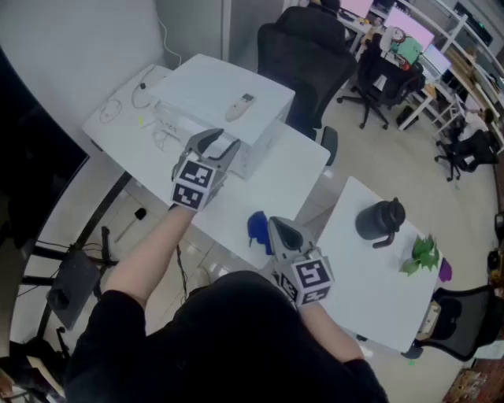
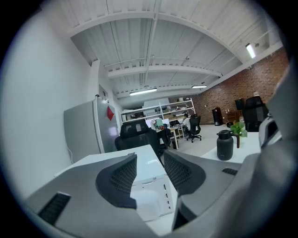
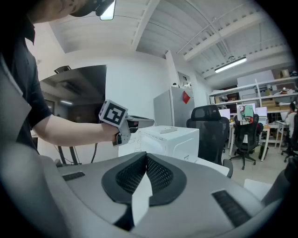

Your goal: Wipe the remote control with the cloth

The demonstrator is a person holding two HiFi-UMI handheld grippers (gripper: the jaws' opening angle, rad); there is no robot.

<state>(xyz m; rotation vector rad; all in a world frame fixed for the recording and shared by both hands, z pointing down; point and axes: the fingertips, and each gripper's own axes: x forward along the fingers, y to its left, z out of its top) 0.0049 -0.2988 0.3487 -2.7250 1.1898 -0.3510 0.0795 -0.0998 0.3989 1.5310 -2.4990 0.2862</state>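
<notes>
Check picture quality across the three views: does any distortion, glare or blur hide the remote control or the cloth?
Head view: even light, slight bend; remote control and blue cloth small but sharp enough. Left gripper view: heavy fisheye, black corners, ceiling lines curved; neither item made out. Right gripper view: same fisheye, ceiling lamp blown out, remote control tiny.

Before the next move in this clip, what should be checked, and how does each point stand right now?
1. Remote control in sight, lying on the white box: ok.
2. Cloth picked up: not ok; it lies on the table beside the right gripper.
3. Right gripper ready to grasp: not ok; jaws together, nothing between.
4. Left gripper free: ok; jaws apart, empty.
5. Black jug out of the way: ok; it is on the other table.
</notes>
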